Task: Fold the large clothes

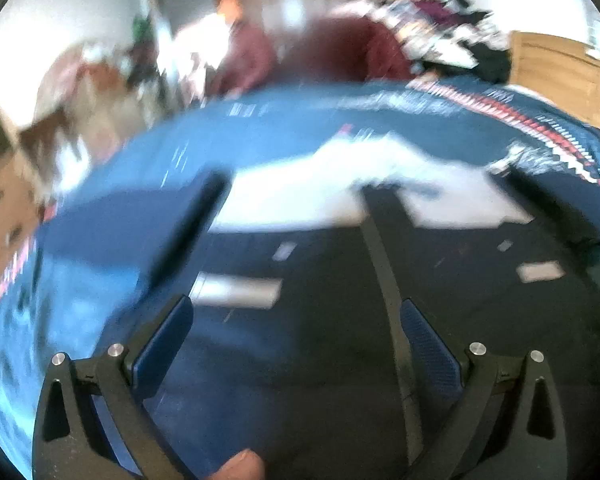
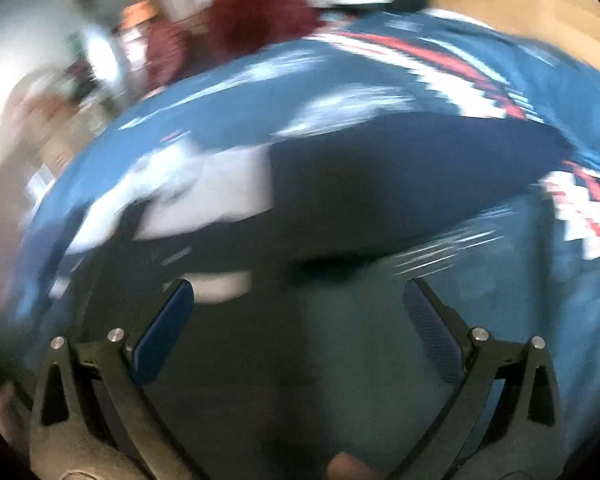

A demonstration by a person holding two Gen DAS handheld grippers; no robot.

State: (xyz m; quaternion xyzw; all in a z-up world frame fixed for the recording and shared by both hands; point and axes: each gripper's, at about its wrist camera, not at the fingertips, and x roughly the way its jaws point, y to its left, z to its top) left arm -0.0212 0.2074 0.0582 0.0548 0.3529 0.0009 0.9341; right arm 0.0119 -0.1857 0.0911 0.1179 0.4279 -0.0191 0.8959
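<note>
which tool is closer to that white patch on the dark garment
Hard to separate in this blur. Left tool has the white patch straight ahead of its open fingers; right tool has it ahead and off to its left.

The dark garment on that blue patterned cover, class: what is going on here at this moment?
A person holds a gripper in each hand above a dark garment with a white panel, spread on a blue patterned cover. The left gripper and the right gripper are both open and hold nothing. Both pictures are blurred. A pile of other clothes lies behind. No fold is visible yet.
</note>
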